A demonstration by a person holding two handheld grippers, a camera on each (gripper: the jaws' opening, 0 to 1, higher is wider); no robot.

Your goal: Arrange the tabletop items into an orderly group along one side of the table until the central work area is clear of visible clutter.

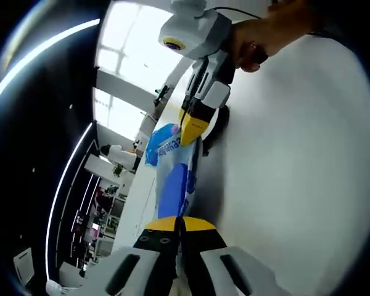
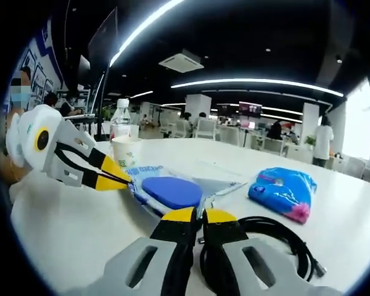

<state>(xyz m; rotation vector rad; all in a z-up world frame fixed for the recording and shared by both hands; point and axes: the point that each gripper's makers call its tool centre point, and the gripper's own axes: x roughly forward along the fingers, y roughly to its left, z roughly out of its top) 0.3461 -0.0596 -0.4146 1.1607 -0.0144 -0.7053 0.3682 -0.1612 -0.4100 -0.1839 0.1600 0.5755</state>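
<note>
item: blue-and-white snack bag [image 2: 166, 188], long axis stretched between left tool [image 2: 120, 179] and right tool [image 2: 196, 216], both clamped on opposite ends above white surface [image 2: 68, 228].

White table [image 2: 68, 228] bears cable [image 2: 277, 237], blue packet [image 2: 282, 191], perhaps cup [image 2: 127, 151].

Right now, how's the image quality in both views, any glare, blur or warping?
Left gripper view: windows blow out white, the white table is bright, fisheye bends the ceiling lights, and the blue package looks slightly soft. Right gripper view: evenly lit, ceiling light strips curve, black cable sharp, background people blurry.
</note>
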